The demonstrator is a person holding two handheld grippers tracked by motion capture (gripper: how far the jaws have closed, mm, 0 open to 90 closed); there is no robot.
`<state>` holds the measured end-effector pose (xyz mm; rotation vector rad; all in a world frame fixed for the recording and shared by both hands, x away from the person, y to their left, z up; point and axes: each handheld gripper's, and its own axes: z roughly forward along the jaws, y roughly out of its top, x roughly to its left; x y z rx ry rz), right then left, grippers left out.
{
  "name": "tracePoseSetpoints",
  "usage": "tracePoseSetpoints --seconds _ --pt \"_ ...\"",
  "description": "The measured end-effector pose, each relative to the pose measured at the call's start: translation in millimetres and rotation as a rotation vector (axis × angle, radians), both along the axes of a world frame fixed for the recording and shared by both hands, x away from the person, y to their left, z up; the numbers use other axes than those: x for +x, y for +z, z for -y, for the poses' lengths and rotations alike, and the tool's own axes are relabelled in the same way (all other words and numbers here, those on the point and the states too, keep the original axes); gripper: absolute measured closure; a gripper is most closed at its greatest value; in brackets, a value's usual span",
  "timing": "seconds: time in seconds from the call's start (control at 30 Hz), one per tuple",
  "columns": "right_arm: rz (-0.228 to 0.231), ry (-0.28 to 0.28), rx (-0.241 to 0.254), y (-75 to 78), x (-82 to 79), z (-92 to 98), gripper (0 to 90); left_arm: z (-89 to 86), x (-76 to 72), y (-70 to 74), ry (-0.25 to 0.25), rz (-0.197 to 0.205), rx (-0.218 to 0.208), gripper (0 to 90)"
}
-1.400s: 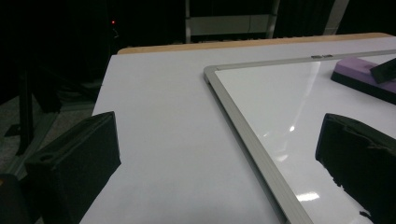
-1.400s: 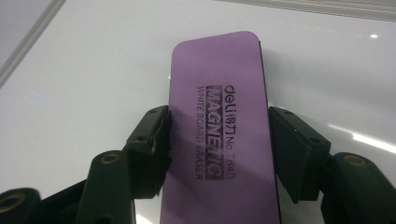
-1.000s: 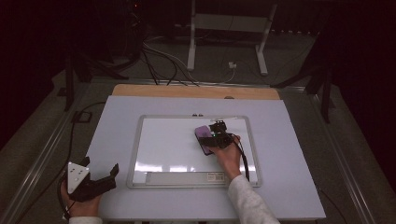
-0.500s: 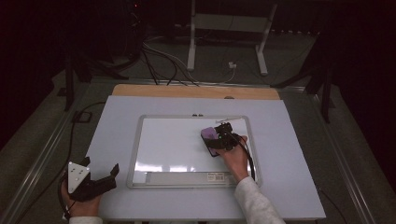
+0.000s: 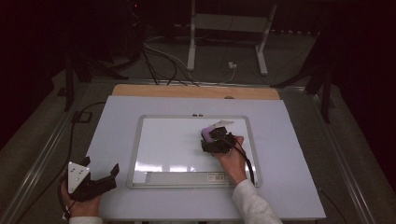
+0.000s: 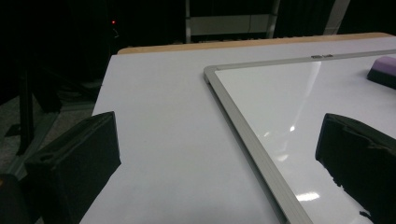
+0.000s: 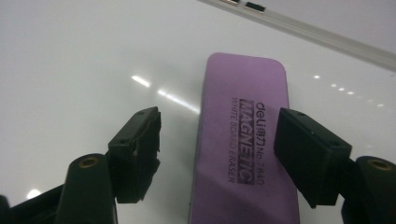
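My right gripper is matte black: two blocky jaws, each on a rounded arm with a brass-coloured screw near its base. A black cable trails from it past my pale grey sleeve. My left gripper is black too, topped by a grey three-cornered plate dotted with small screws.

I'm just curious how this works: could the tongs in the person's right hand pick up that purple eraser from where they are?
Probably yes. The right tongs sit open right above the purple eraser, one jaw at each long side and not pressing it. Their jaws have just been opening. The eraser lies flat on the whiteboard with nothing in the way.
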<state>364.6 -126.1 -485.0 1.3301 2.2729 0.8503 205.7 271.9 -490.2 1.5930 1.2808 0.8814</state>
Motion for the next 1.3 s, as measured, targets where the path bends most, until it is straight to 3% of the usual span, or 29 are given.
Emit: tracePoseSetpoints --seconds 0.13,0.2,0.37,0.53,0.9,1.3 --pt "0.004 -0.046 -0.015 -1.7 4.5 7.9 34.3 -0.2 -0.1 0.1 0.001 0.001 -0.002 0.6" --pt "0.006 -0.070 -0.007 -1.9 5.7 13.4 43.7 -0.2 0.2 -0.1 0.001 0.000 -0.001 0.6" --pt "0.037 -0.080 -0.012 1.7 4.7 18.5 55.5 0.7 0.2 0.0 0.001 0.001 0.000 0.6" --pt "0.053 -0.078 -0.026 4.2 4.8 20.2 60.6 0.5 0.1 0.0 0.001 0.001 0.000 0.6" --pt "0.067 -0.135 0.080 14.9 6.9 31.3 62.9 0.5 0.3 -0.2 0.000 0.000 0.000 0.6" --pt "0.078 -0.207 0.159 24.8 15.3 47.4 62.9 -0.2 0.0 -0.2 0.002 0.000 -0.002 0.6"
